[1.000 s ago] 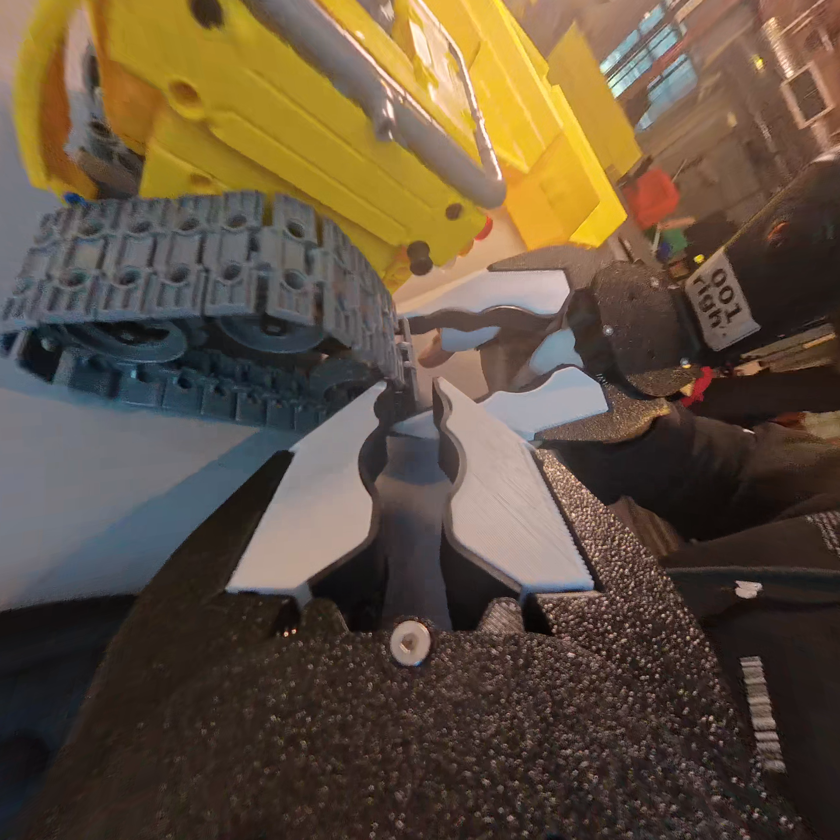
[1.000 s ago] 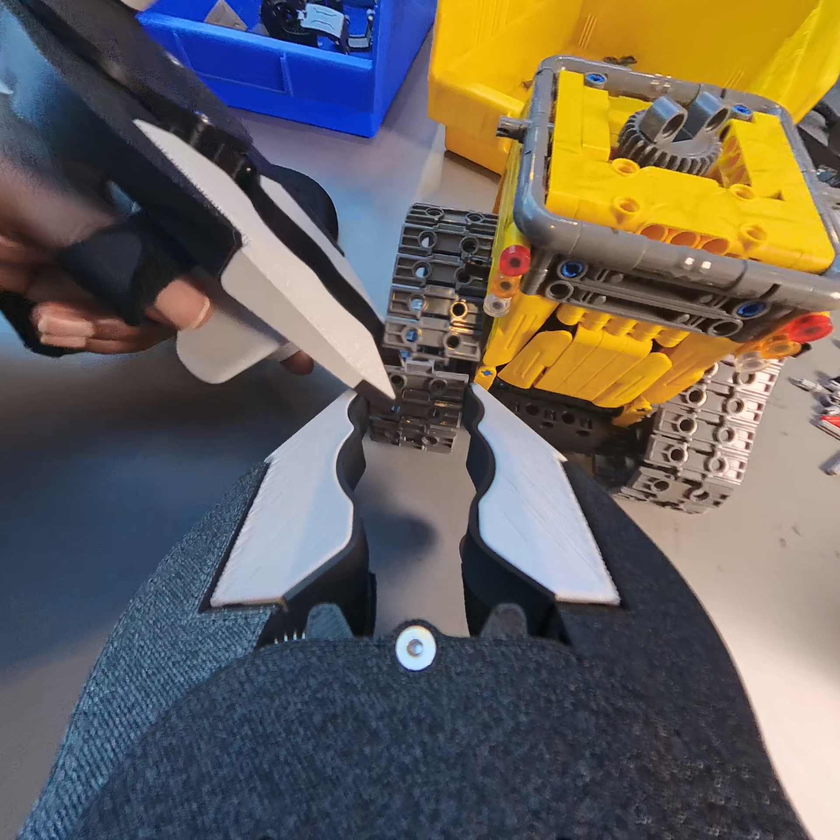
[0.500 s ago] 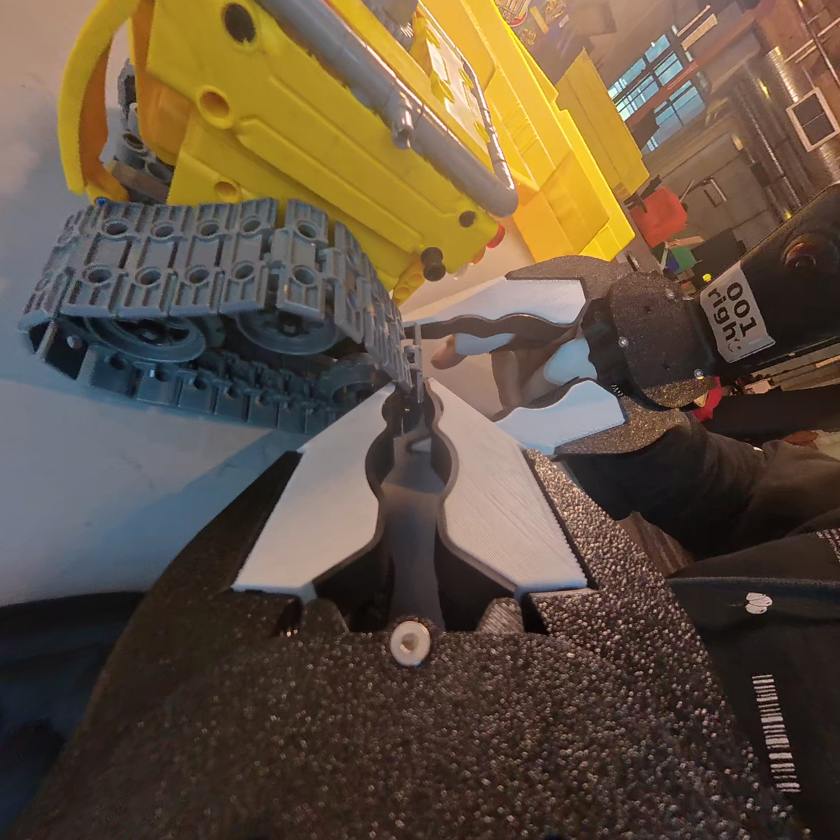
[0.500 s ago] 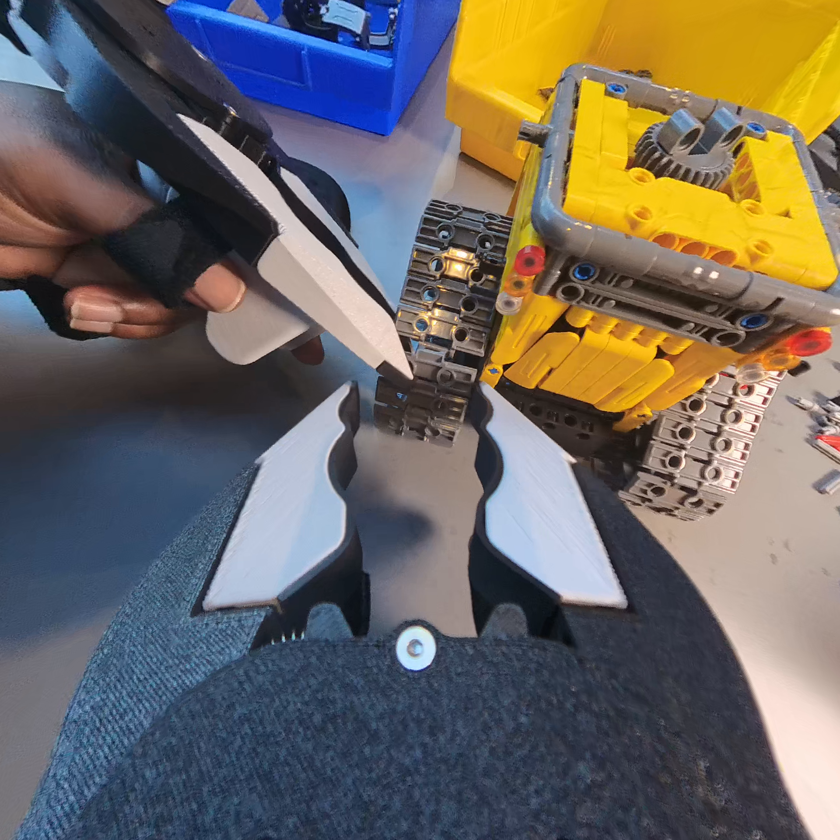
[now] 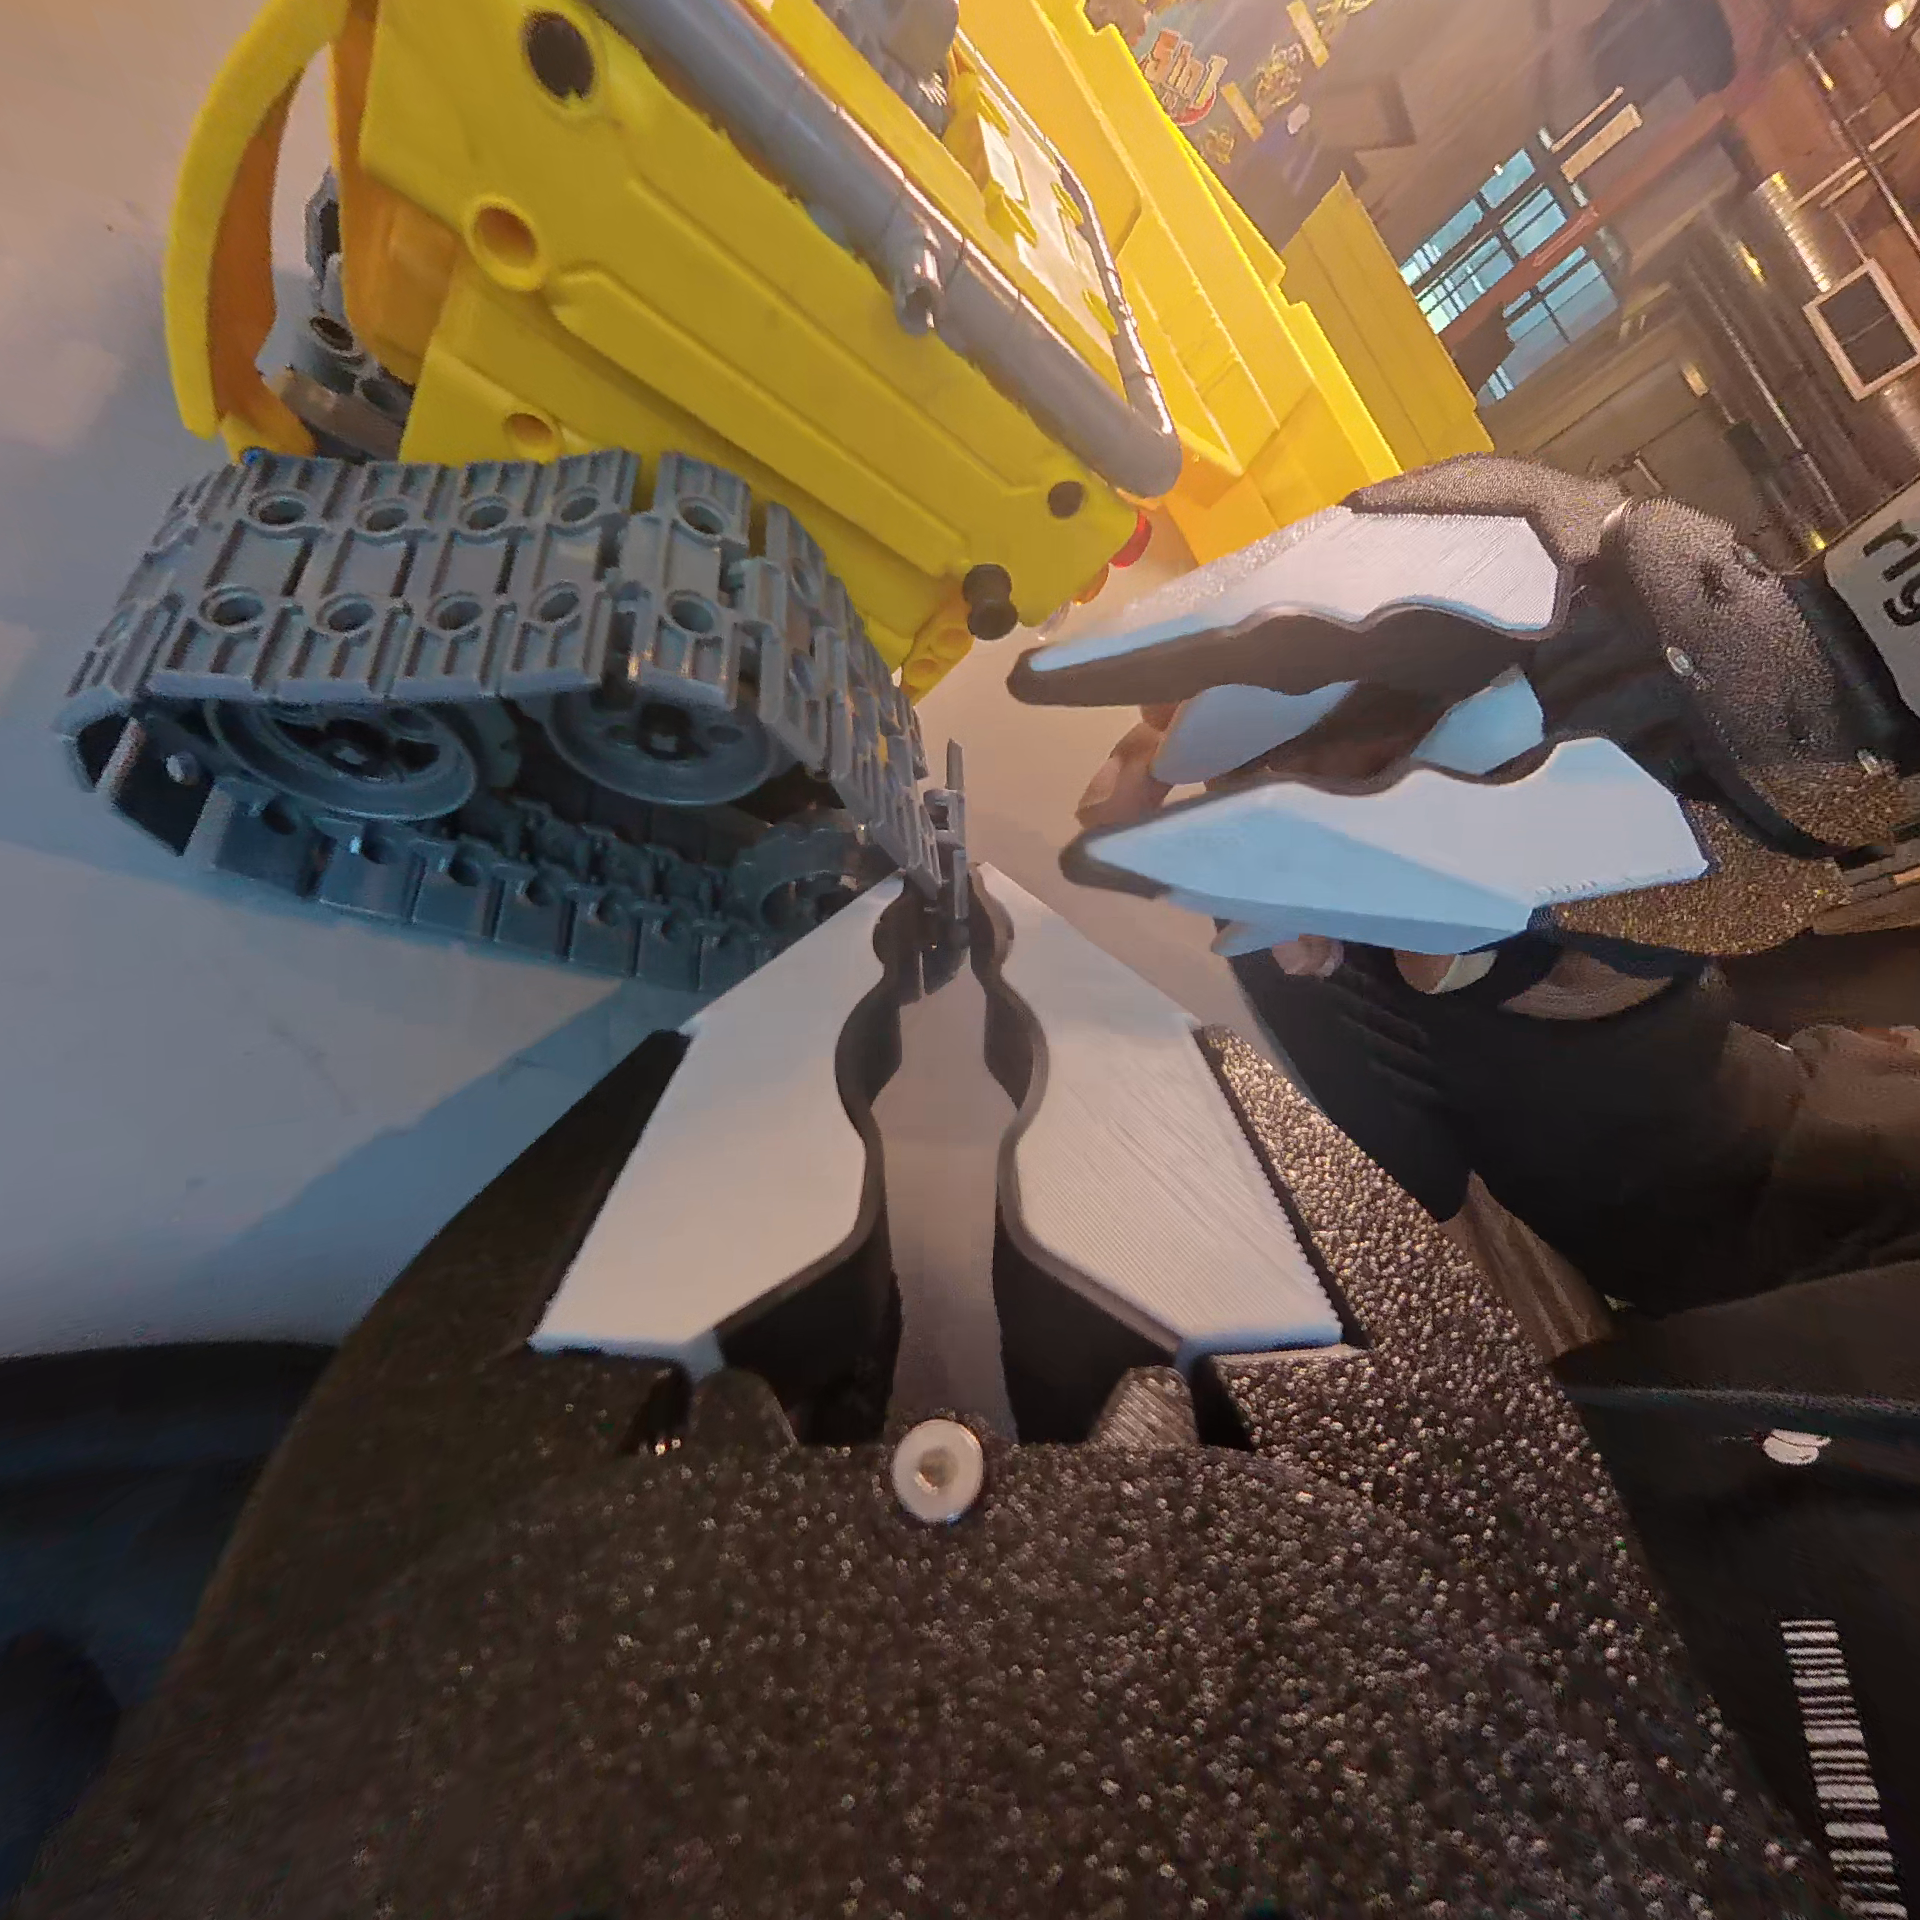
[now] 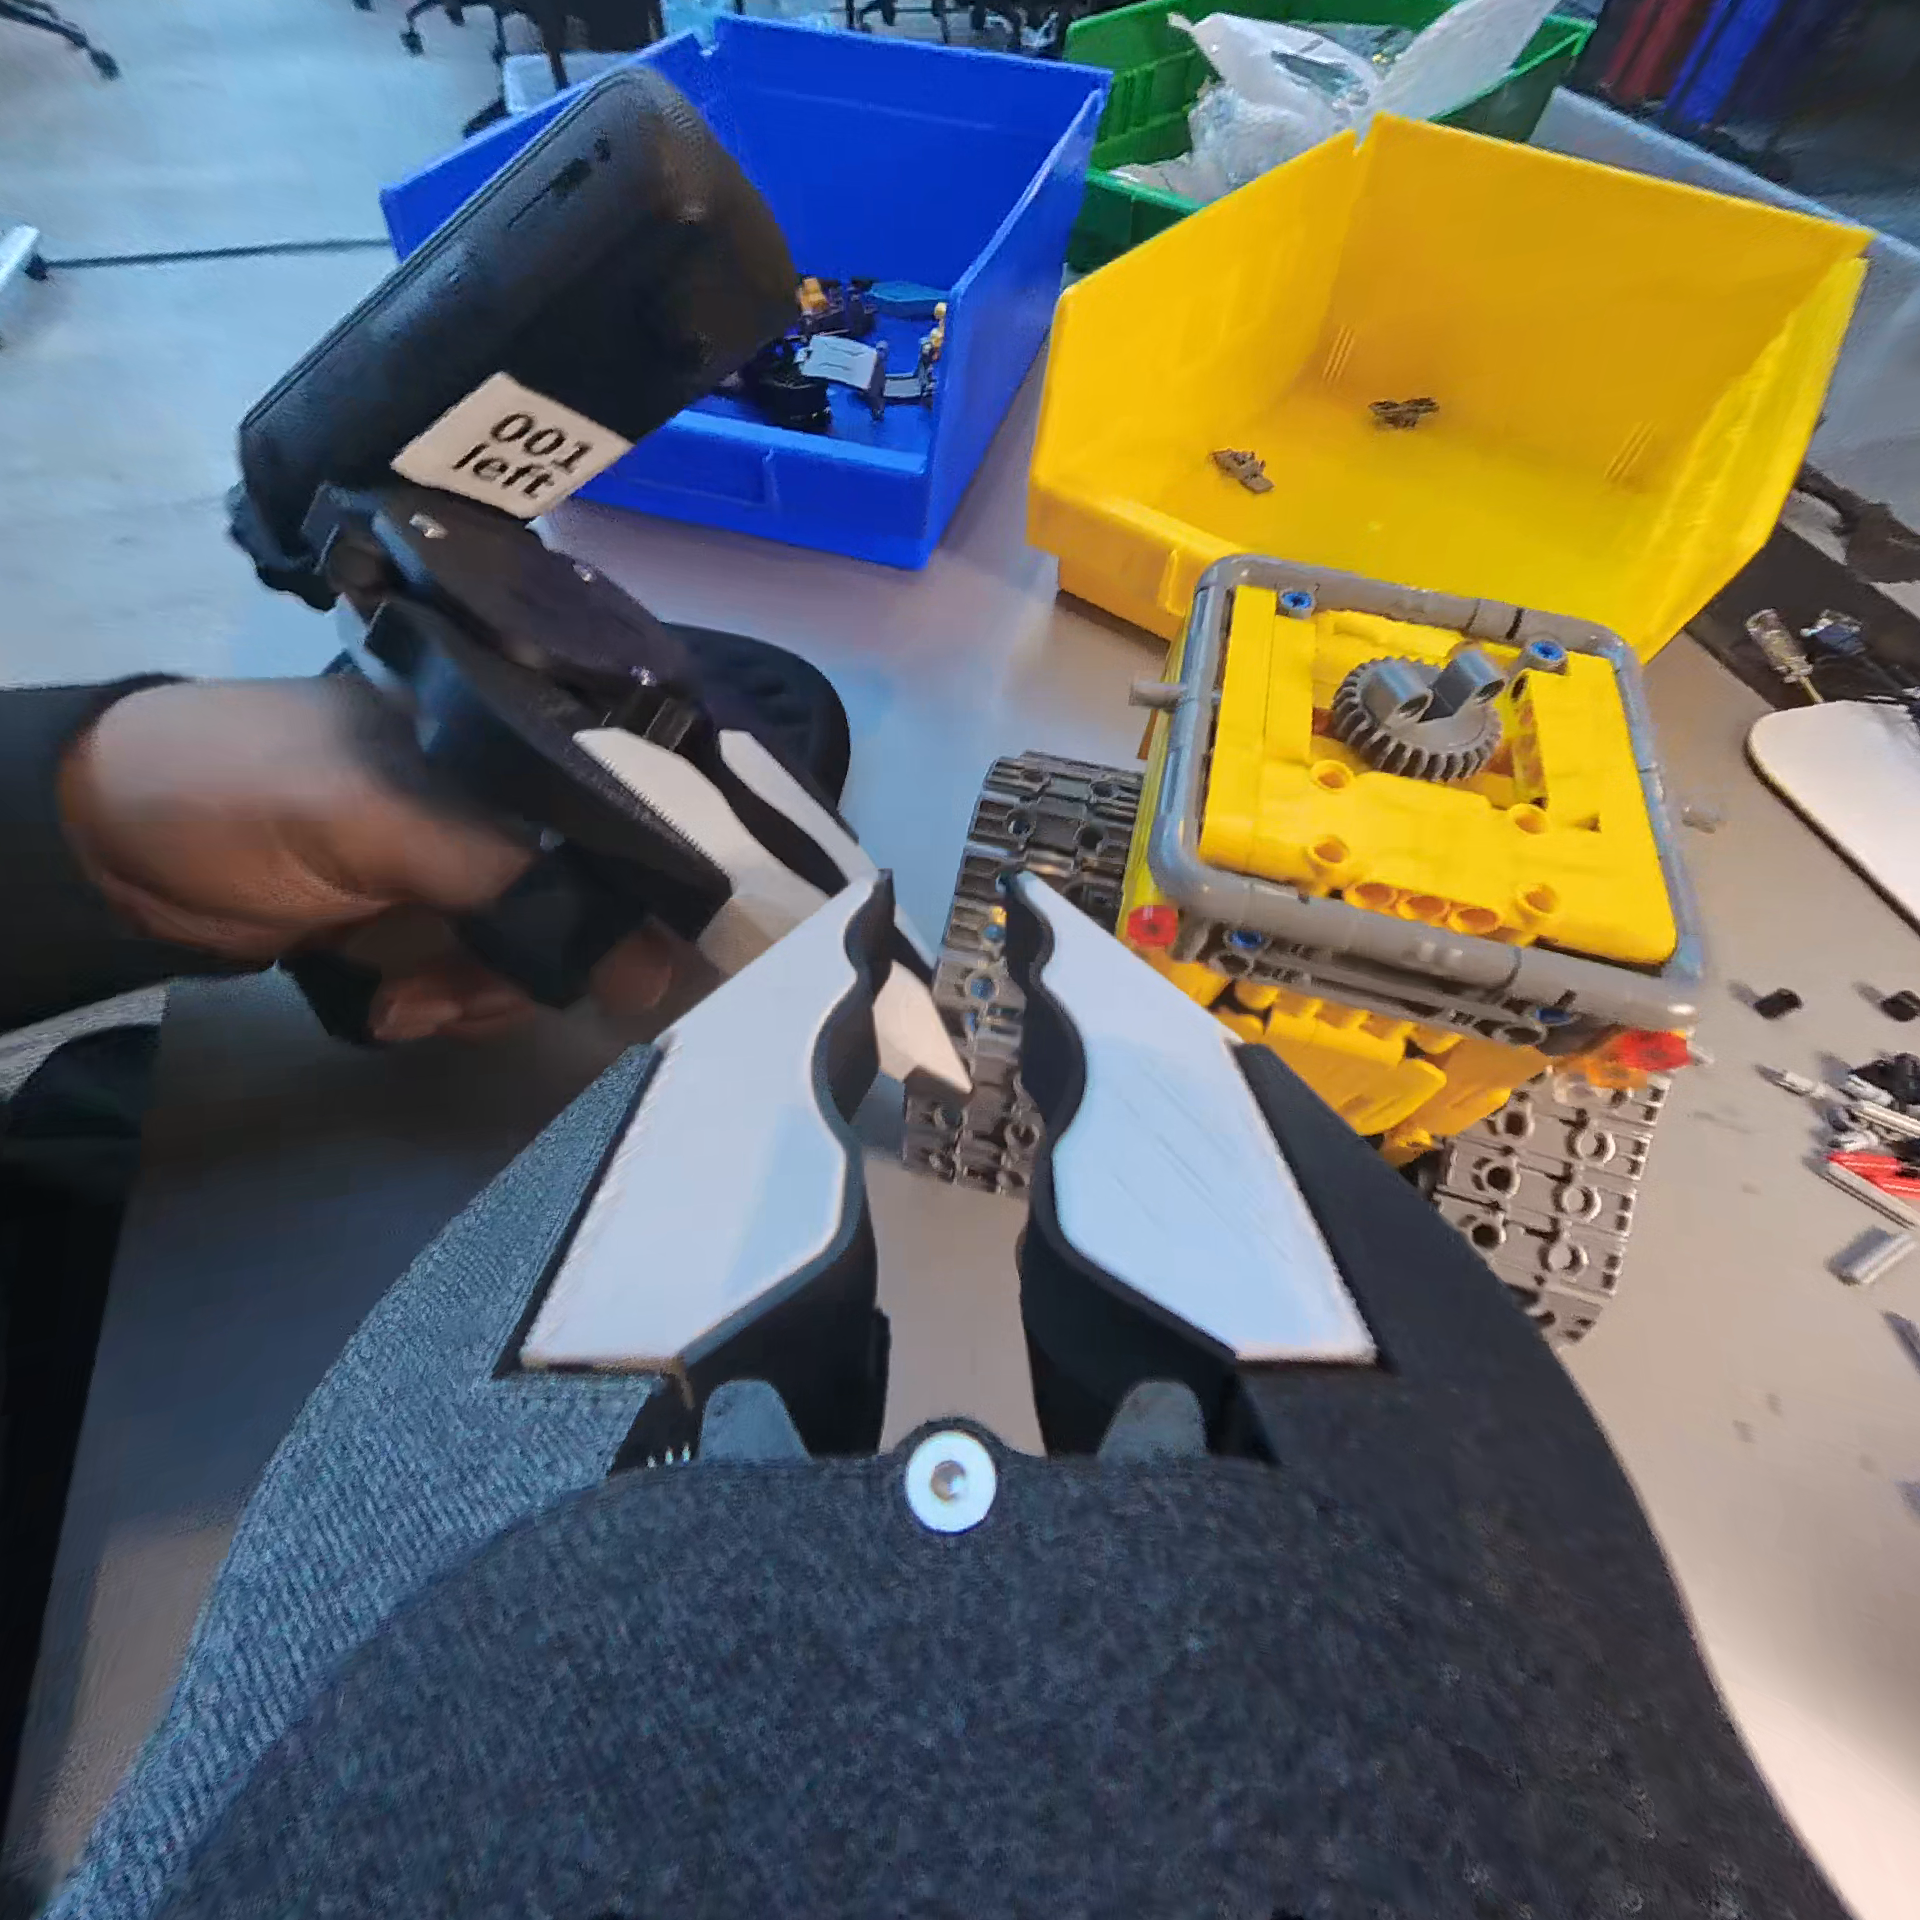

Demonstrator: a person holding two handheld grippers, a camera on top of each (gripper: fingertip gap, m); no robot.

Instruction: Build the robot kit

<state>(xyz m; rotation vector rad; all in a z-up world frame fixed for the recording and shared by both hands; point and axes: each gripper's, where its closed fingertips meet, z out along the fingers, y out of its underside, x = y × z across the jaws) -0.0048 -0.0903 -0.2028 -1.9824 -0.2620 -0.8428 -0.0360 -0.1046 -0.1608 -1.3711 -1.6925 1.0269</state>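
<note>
A yellow brick-built tracked vehicle [image 6: 1392,883] is seen standing on a grey table [image 6: 1714,1507], at about 1 o'clock from the right gripper [image 6: 948,894] in the right wrist view. Its near grey track [image 5: 499,634] is met at the end by the left gripper [image 5: 940,894], whose fingertips are drawn close together on a single grey track link [image 5: 948,831]; the link stands up at 12 o'clock from the tips and appears joined to the track's end. The vehicle's yellow body is seen at 11 o'clock from that gripper in the left wrist view.

The right gripper is held with a narrow gap between its fingers and nothing between them. In the left wrist view it is seen at 2 o'clock, just beside the track's end but apart from it. In its own view the track is seen through the gap at 12 o'clock, with the left gripper's white fingers [image 6: 914,1039] at 11 o'clock.

A grey gear [image 6: 1418,722] is seen on the vehicle's top. A yellow bin [image 6: 1455,343] is placed behind the vehicle at 1 o'clock, and a blue bin [image 6: 935,343] at 12 o'clock. Small loose parts [image 6: 1870,1122] are scattered at 3 o'clock.
</note>
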